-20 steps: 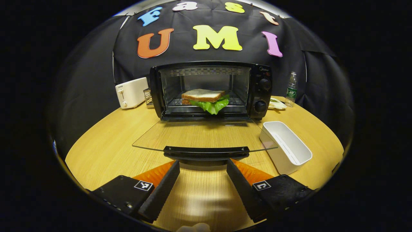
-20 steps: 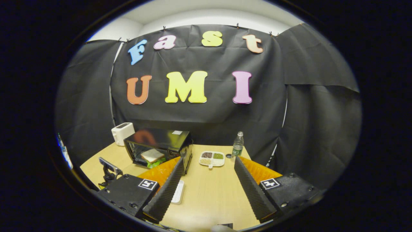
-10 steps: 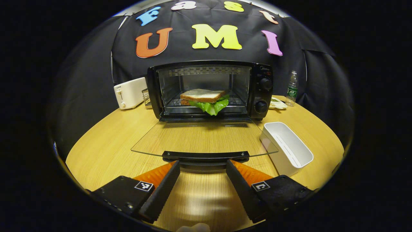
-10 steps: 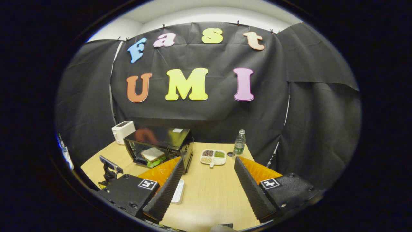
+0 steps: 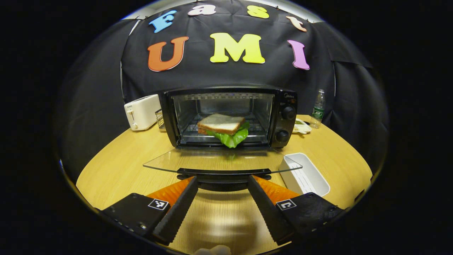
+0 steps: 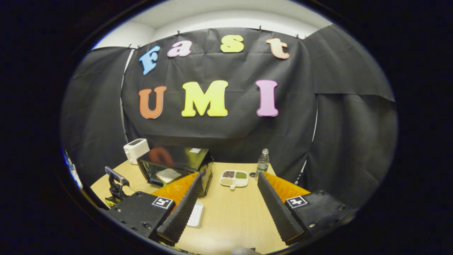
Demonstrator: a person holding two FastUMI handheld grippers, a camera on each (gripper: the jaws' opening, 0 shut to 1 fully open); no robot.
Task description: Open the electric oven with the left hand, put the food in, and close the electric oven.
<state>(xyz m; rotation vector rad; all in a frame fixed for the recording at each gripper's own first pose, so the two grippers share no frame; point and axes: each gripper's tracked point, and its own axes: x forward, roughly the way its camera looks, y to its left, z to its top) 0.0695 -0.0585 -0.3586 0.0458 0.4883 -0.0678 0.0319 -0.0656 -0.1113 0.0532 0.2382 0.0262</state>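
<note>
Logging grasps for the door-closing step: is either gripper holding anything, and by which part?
Nothing is held. The left gripper is open just below the oven door handle; the right gripper is open.

Right gripper: we see its fingers spread wide above the desk.
Oven: door down, sandwich inside.
Toaster: just left of the oven.
Sectioned dish: near the bottle.
White tray: beside our left finger.

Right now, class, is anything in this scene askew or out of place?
Yes, one thing: the sandwich sits turned at an angle on the oven rack, and its lettuce hangs over the front edge above the open glass door. The lettuce might get pinched when the door closes.
</note>
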